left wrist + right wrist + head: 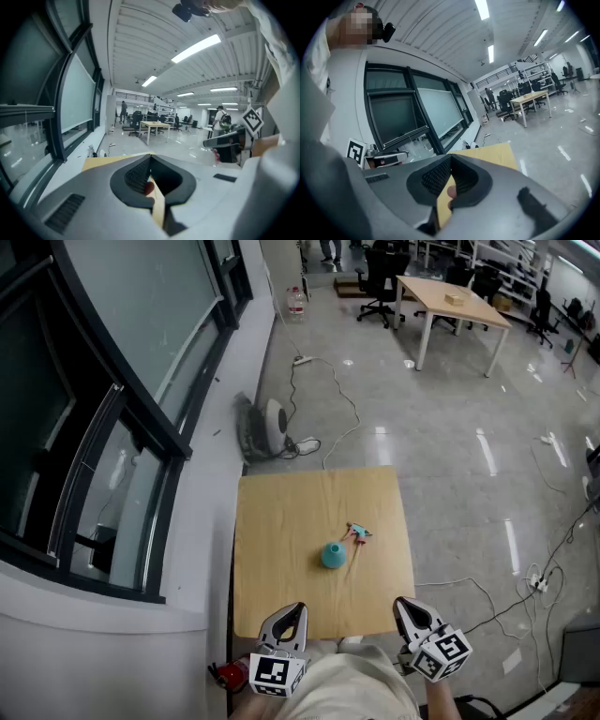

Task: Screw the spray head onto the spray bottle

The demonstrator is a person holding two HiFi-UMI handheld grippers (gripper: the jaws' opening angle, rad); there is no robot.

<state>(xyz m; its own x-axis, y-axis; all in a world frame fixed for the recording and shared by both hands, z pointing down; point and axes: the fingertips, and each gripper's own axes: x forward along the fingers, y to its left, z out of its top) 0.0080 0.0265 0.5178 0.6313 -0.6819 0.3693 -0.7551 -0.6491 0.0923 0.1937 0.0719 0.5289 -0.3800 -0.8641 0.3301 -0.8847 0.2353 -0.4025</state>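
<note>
A small teal spray bottle (333, 556) lies near the middle of a square wooden table (281, 512). Just right of it lies the spray head (359, 532), teal and orange, with a thin tube, apart from the bottle. My left gripper (289, 615) hovers at the table's near edge on the left, jaws shut with nothing between them. At the near right edge my right gripper (409, 607) is likewise shut and empty. Both gripper views show shut jaws with the tabletop beyond; the bottle and head are hidden there.
A wall of dark-framed windows (103, 381) runs along the left. A floor fan (267, 425) and a cable (328, 390) lie beyond the table's far edge. More cables trail on the right floor (525, 582). A desk (455, 301) and office chairs stand far back.
</note>
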